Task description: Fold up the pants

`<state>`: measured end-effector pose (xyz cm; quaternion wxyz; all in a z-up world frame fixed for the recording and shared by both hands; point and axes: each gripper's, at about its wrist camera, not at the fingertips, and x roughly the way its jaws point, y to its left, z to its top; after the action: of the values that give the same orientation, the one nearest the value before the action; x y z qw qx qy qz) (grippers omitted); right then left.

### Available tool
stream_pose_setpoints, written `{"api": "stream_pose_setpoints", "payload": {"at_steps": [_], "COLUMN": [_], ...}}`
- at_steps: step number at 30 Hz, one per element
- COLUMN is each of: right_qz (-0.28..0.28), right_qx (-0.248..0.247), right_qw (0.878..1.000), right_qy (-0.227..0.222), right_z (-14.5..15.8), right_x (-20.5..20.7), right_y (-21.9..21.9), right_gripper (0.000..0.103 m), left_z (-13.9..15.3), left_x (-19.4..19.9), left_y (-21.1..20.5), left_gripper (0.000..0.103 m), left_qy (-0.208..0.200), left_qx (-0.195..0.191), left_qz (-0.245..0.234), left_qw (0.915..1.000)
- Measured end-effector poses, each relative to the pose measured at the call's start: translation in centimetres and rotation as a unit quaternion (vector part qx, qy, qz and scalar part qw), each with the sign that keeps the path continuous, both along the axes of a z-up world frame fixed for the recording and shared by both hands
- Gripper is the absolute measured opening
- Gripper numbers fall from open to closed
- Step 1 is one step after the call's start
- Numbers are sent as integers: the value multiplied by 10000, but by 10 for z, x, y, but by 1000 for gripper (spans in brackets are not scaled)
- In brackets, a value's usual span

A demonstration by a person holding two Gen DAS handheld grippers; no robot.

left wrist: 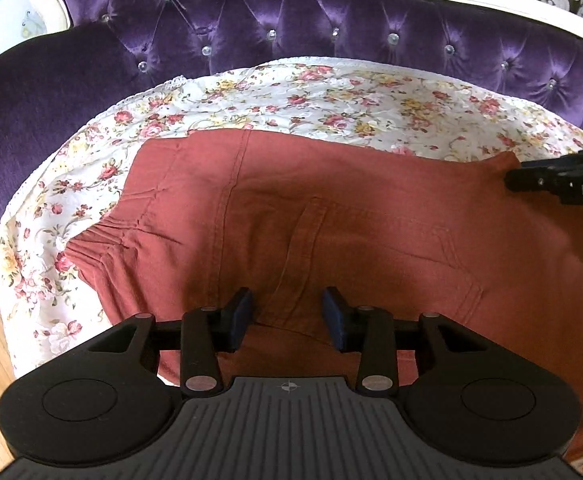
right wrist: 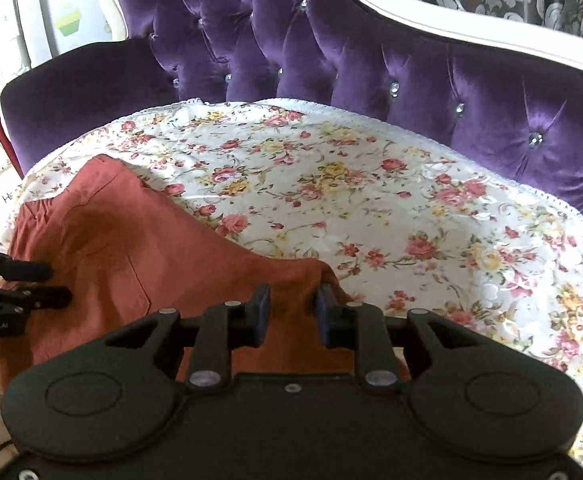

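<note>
step: early in the fold, I'd say. The pants (left wrist: 331,220) are still mostly spread out, with one edge picked up and nothing laid over yet.
where the pants are: on the flowery cover (left wrist: 331,96) over the sofa (left wrist: 291,20) seat. They sit along the front edge, with the gathered waistband (left wrist: 103,236) pointing at the armrest end.
right claw (right wrist: 293,304): clamped on the pants' far edge. The cloth peaks up into the pads like a little tent.
left claw (left wrist: 287,312): pads stand apart over the middle of the pants with cloth between them. Honestly can't tell if it's pinching a ridge or just sitting over it.
next move: my guess is carry the lifted edge across toward the waistband end while the other claw keeps the middle pinned. It'll need to stay low and even so the layer lands flat instead of bunching.
pants fabric: rust-red, matte, cotton-ish and soft. There's a stitched pocket outline (left wrist: 443,248) and the waist is elastic-ruched.
cover: thin white cloth with a rose print and a lacy trim. It looks a bit slippery and may slide along with the pants.
sofa: deep purple tufted velvet, shiny, with crystal buttons (left wrist: 271,33) and a curvy white frame (right wrist: 451,28).
</note>
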<state>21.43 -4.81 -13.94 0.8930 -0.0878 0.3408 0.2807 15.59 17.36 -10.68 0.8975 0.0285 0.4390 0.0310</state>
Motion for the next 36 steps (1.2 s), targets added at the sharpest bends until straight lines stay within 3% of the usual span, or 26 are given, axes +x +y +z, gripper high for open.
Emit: {"api": "stream_pose_setpoints", "payload": {"at_steps": [3,7,9,10,11,12,15,18,23,26,28,31,33,36], "right_qz": [-20,219,276,277,261,168,-226,-291,-562,-709,-633,-850,-903,-736], "right_qx": [7,-99,116,267,434,566,695,632,593,762,533,356,532,676], "right_qw": [10000,9997,9994,9989,9982,9978,9972,9973,9959,9933,9958,9957,9944,9949], "right_qy": [-48,75,179,264,332,309,155,228,398,495,380,-26,-144,-113], "right_z": [0,-4,-3,-3,-2,0,7,3,-24,-25,-19,2,17,24], "right_x": [2,4,6,7,10,11,22,31,45,49,45,21,-5,-50], "right_y": [-2,2,1,0,-2,-4,-11,-9,-5,-9,-6,-14,-27,-47], "right_gripper": [42,42,42,37,18,9,5,4,1,2,6,32,31,31], "left_z": [0,0,0,0,1,1,2,2,-1,-1,2,14,26,37], "left_x": [-1,0,-1,-1,-1,-1,1,5,2,2,2,-2,-11,-22], "left_y": [0,0,0,1,1,1,3,11,8,6,3,-2,-7,-27], "left_gripper": [38,38,39,39,40,40,40,40,41,41,41,38,38,38], "left_qy": [-13,-12,-29,-33,-37,-59,-160,-97,-175,-186,-172,-175,-218,-299], "left_qx": [-11,0,11,8,10,60,422,212,404,461,590,647,351,213], "left_qz": [-7,-12,-29,-33,-33,-20,54,36,-166,-215,-242,-216,-334,-588], "left_qw": [10000,10000,10000,10000,10000,10000,9990,9997,9989,9985,9978,9975,9986,9976]}}
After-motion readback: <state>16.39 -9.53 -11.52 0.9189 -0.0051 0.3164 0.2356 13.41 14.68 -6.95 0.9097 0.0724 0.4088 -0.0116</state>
